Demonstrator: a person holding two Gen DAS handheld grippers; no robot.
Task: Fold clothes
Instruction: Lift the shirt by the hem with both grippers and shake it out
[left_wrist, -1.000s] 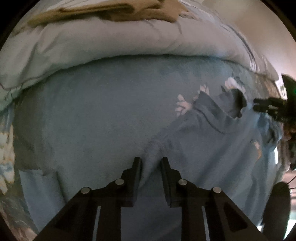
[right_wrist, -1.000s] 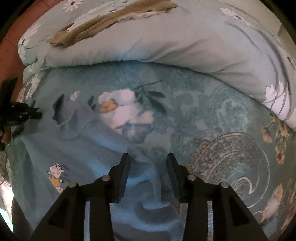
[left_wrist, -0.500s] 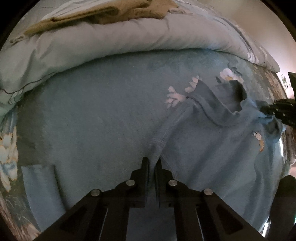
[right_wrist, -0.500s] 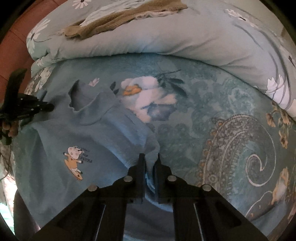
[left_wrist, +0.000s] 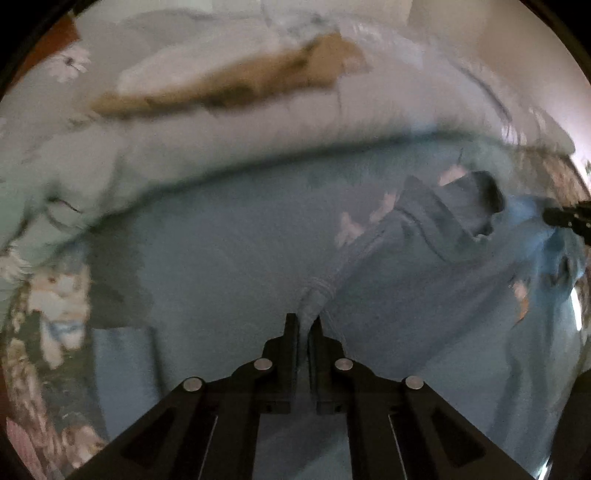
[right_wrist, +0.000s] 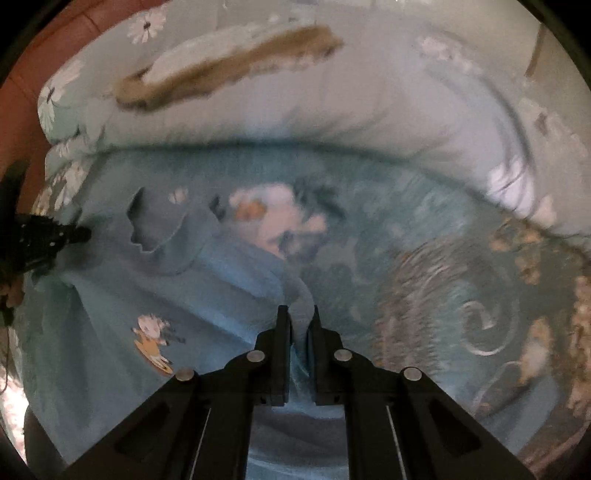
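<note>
A blue high-neck sweater (left_wrist: 436, 295) with a small cartoon print (right_wrist: 151, 339) lies on the patterned bedspread. My left gripper (left_wrist: 303, 325) is shut on one shoulder of the sweater, the fabric bunched between its fingers. My right gripper (right_wrist: 299, 321) is shut on the other shoulder and holds it raised off the bed. The collar (right_wrist: 155, 232) stands up between the two grippers. Each gripper shows at the edge of the other's view: the right one (left_wrist: 565, 218) and the left one (right_wrist: 51, 236).
A thick pale duvet (right_wrist: 332, 107) is rolled up along the far side of the bed, with a tan knitted garment (right_wrist: 221, 74) on top. A folded blue cloth (left_wrist: 122, 365) lies at the left. The floral bedspread (right_wrist: 461, 295) stretches to the right.
Both grippers closed on the sweater's shoulders a second ago. Since then they have lifted and pulled back, so the sweater hangs stretched between them; the views are motion-blurred.
</note>
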